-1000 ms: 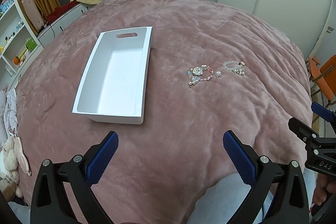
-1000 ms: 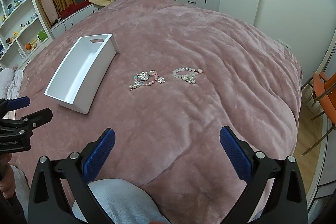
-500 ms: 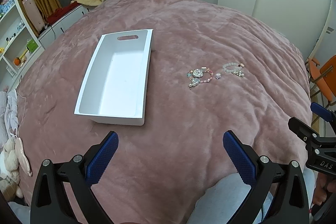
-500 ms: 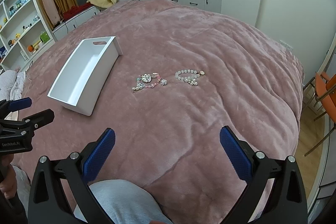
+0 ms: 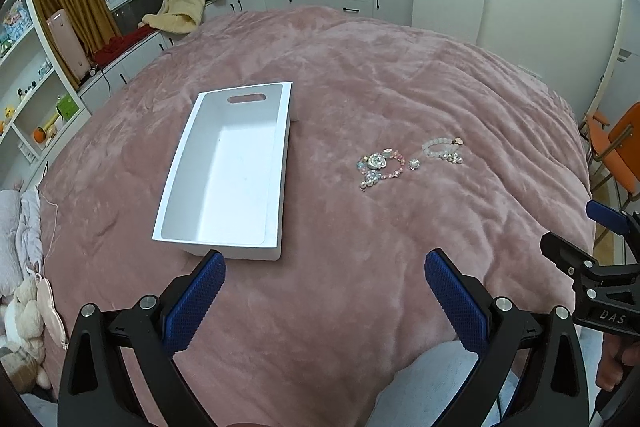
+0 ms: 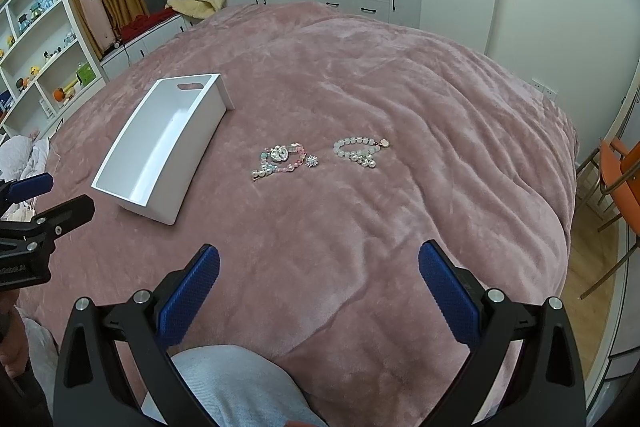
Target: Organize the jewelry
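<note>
Both claws hang low over the near edge of the bed, level and pointing forward across it. The left gripper (image 5: 325, 269) has its blue pads spread wide with nothing between them, and the right gripper (image 6: 319, 261) is spread just as wide and just as empty. A knee in pale grey cloth (image 6: 240, 383) shows right below them.

Past the pads lies the pink blanket (image 5: 360, 87). The white tray (image 5: 180, 163) sits on it to the left, handle slot at the far end, nothing inside. To its right, well apart from it, are the pink charm bracelet (image 6: 282, 158) and, just beside that, the white bead bracelet (image 6: 358, 149).

The left view looks down into the tray's bare floor; the right view catches mostly its outer wall. Only the right view shows the wall socket (image 6: 545, 88) beyond the bed.
</note>
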